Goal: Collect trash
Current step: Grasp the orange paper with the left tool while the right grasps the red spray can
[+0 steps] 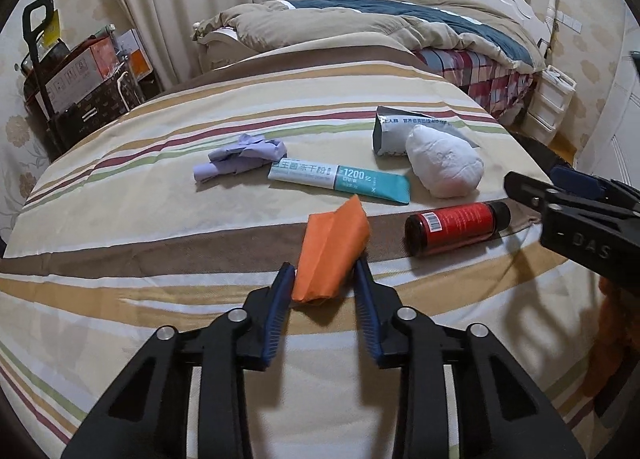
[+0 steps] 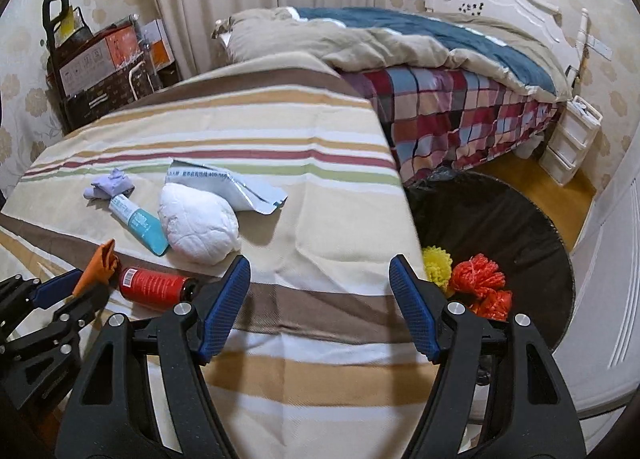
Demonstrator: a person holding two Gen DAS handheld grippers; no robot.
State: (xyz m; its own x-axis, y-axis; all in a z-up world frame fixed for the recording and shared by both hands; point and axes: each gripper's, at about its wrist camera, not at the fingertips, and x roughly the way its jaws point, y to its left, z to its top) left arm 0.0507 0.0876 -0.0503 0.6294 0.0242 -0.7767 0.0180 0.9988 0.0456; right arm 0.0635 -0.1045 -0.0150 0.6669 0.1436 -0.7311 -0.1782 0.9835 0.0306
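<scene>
The folded orange paper scrap (image 1: 330,255), lying on the striped sheet (image 1: 160,219), sits clamped in our left gripper (image 1: 325,283), but we risk it slipping free, while our right gripper (image 2: 320,287) hangs apart, empty.

Left gripper (image 1: 325,273) tilted steeply down, blue pads (image 1: 276,315) closed in on both sides of an orange folded paper (image 1: 332,255), pinching its near end. Right gripper (image 2: 320,279) also angled down, jaws apart with nothing between them, blue pads (image 2: 224,307) well apart. In the left wrist view the right gripper enters from the right edge.
</scene>
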